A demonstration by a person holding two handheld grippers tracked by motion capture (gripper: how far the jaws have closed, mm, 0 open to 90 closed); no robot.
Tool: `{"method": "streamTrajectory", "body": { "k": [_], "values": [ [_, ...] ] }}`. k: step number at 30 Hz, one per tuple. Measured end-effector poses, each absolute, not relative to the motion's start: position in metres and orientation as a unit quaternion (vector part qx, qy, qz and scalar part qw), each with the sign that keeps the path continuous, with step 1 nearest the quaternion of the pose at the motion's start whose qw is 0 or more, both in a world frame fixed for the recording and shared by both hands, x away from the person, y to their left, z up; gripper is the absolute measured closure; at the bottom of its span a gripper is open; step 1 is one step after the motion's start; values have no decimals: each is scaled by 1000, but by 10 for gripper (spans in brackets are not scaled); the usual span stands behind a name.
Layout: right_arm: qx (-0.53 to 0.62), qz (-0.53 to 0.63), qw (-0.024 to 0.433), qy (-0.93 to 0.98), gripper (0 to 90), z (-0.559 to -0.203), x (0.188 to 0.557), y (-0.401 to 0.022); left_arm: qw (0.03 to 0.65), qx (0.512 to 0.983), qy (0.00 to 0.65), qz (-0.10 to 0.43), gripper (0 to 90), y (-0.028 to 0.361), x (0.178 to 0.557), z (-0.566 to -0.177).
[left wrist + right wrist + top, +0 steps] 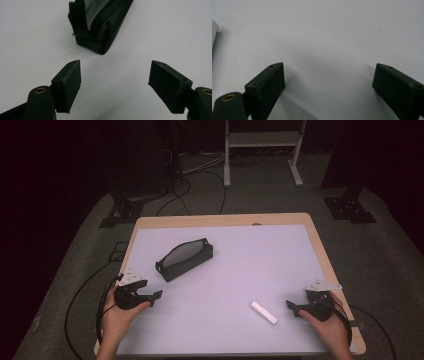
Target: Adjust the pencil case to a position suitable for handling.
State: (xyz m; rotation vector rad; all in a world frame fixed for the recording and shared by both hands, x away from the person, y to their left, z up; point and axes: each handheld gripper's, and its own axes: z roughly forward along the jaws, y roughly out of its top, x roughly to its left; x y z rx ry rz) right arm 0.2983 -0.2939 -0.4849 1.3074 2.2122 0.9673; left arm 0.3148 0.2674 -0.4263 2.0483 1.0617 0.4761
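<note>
A black zip pouch (184, 259) lies slantwise on the white mat, left of the middle, with its zip open. The left gripper view has its near end (100, 27) just beyond the jaws. A small white bar (263, 312) lies near the front right, and its end (214, 30) shows at the left edge of the right gripper view. My left gripper (156, 297) (115, 75) hovers in front of the pouch, open, nothing between its jaws. My right gripper (292, 308) (329, 75) rests just right of the bar, open and empty.
The white mat covers a wooden table (220, 220). On the floor behind stand a white frame (262, 150) and black stand bases (125, 212) (350, 207), with cables (200, 185) running between them.
</note>
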Motion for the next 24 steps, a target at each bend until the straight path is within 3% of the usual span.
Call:
{"method": "streamTrajectory", "body": {
  "k": [24],
  "values": [
    [467,346,196,790,96,-485,298,-294,401,803,392,199,306,257,340,-401]
  ]
}}
